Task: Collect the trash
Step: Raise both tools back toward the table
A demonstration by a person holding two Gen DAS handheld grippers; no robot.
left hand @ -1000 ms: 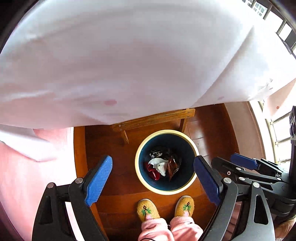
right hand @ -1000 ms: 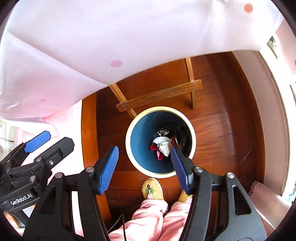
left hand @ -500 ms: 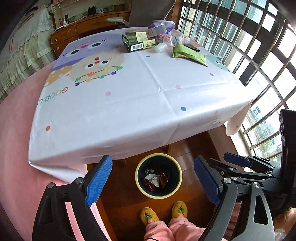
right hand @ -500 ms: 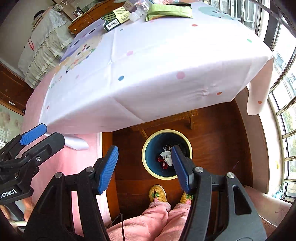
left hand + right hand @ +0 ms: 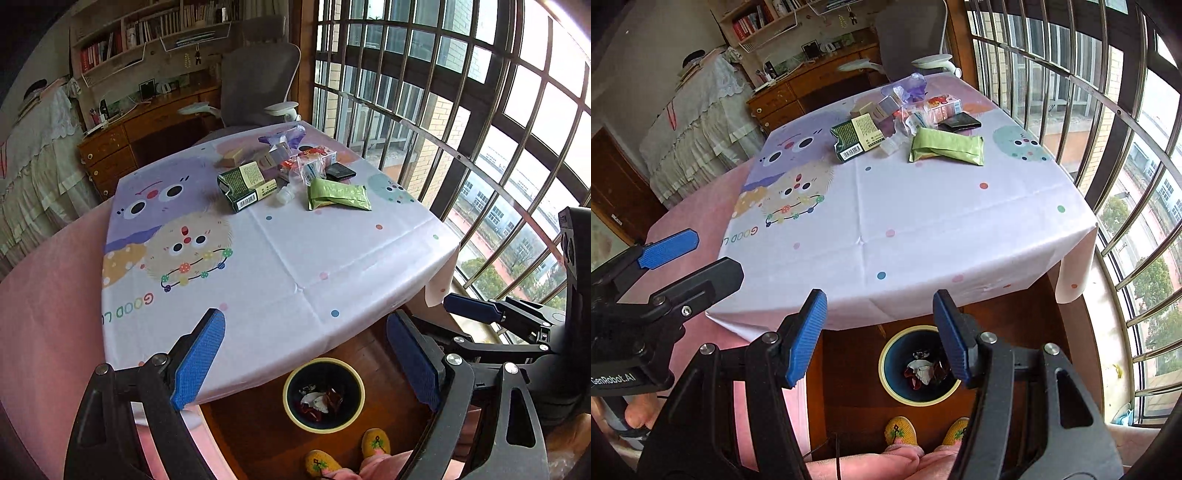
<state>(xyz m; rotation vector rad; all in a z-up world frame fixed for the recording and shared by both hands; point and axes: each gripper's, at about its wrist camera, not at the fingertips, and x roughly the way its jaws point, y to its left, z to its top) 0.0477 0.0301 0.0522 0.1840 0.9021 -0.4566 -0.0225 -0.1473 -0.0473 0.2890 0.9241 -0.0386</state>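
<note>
While both tools are hanging above the near table edge, I am holding my left gripper (image 5: pixel 303 358) and right gripper (image 5: pixel 881 336) released, jaws spread and empty. Trash is sitting ahead at the table's far end: green packet (image 5: pixel 338 194), dark green box (image 5: pixel 855 138). Below the fingertips, the bin (image 5: pixel 291 410) is standing on the floor.

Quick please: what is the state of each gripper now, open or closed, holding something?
Left gripper: open, holding nothing.
Right gripper: open, holding nothing.
</note>
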